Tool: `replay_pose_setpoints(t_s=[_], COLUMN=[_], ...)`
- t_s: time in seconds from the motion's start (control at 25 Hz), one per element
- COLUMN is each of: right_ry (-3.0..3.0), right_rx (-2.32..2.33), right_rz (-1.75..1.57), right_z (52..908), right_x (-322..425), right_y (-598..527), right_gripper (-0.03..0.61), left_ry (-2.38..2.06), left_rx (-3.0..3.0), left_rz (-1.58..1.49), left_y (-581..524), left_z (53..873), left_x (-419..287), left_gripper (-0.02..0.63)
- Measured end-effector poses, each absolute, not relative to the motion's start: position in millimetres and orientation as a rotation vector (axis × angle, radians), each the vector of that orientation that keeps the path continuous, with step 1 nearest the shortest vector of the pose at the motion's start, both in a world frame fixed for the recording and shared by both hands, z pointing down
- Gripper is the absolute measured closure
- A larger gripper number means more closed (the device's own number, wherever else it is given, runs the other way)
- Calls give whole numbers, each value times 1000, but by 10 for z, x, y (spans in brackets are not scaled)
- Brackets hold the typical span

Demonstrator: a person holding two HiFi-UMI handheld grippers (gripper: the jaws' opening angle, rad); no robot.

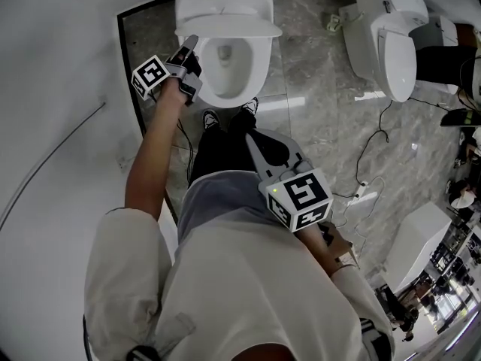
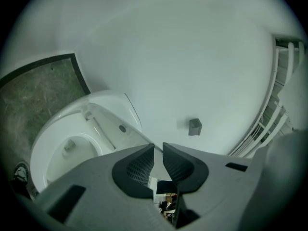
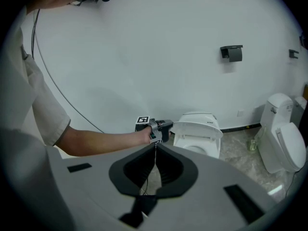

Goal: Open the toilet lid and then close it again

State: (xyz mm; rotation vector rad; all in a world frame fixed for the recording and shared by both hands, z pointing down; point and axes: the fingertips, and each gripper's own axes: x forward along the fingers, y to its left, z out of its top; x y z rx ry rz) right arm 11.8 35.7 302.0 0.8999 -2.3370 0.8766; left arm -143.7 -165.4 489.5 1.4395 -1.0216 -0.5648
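The white toilet (image 1: 225, 74) stands against the wall at the top of the head view, its lid (image 1: 225, 17) raised partway over the open bowl. My left gripper (image 1: 189, 45) reaches to the lid's left edge, its jaws nearly closed on that rim. From its own view the left gripper (image 2: 158, 148) has a thin pale edge in the narrow gap, with the bowl (image 2: 72, 146) below left. In the right gripper view the lid (image 3: 197, 129) hangs half open, with the left gripper (image 3: 163, 125) at its side. My right gripper (image 1: 252, 138) hangs shut and empty by my legs, also (image 3: 155, 146).
A second toilet (image 1: 391, 43) with its lid down stands to the right on the marble floor, also (image 3: 284, 134). A cable (image 1: 368, 156) trails across the floor. The white wall runs along the left. A paper holder (image 3: 232, 53) is fixed to the wall. My shoes (image 1: 225, 119) stand before the bowl.
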Motion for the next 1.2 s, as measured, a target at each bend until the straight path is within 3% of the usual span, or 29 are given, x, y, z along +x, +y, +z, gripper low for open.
replay_pose_setpoints(t_s=[1.2], right_ry=[-2289], right_rx=[969], right_rz=[911], right_z=[3029], right_x=[421], right_y=[-30], right_gripper=[568], left_ry=[-1080], left_rx=[1495], left_rz=[-555], left_y=[-2797], left_z=[4614], left_x=[-1609], left_gripper=[580])
